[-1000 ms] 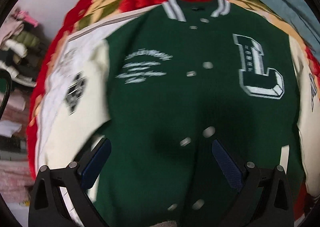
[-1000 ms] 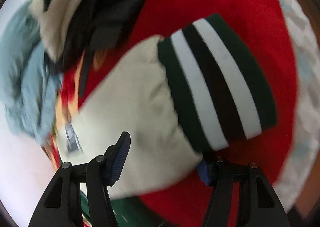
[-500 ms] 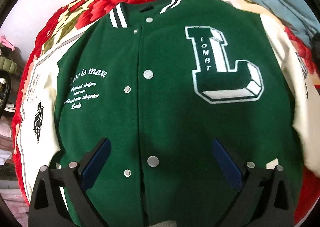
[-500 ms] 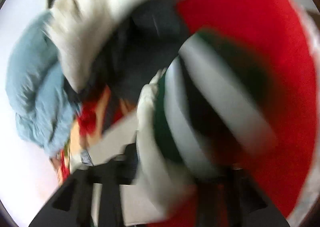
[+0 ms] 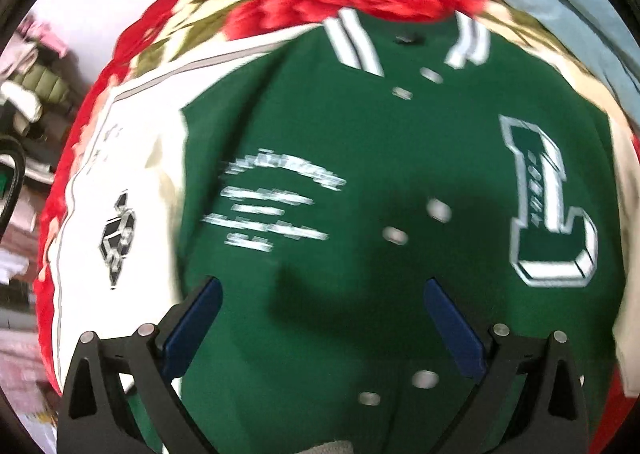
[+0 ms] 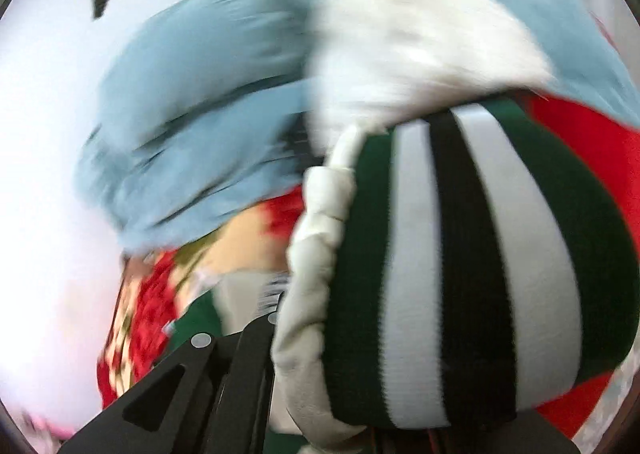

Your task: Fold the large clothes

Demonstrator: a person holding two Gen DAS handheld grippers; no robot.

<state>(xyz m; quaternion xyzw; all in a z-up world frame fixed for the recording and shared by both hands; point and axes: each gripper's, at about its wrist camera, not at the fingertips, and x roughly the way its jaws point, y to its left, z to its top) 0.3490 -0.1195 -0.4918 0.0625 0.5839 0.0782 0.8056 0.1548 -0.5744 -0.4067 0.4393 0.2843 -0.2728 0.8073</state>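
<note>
A green varsity jacket point(image 5: 360, 157) with cream sleeves and a big "L" patch lies front-up on a red flowered blanket point(image 5: 360, 5). My left gripper point(image 5: 320, 318) is open and empty, hovering over the jacket's lower front. In the right wrist view, my right gripper point(image 6: 312, 382) is shut on the jacket's cream sleeve point(image 6: 316, 254) just by its green, white and black striped cuff point(image 6: 472, 274). The cuff is lifted close to the camera and hides the right finger.
A light blue garment point(image 6: 200, 113) and a white fleecy one point(image 6: 420, 53) are heaped at the blanket's far edge. More clothes are stacked beside the bed at the left point(image 5: 28, 93). The blanket point(image 6: 148, 318) shows below the lifted sleeve.
My right gripper has closed on the sleeve at the cuff and raised it off the blanket. My left gripper has shifted over the jacket and stays open.
</note>
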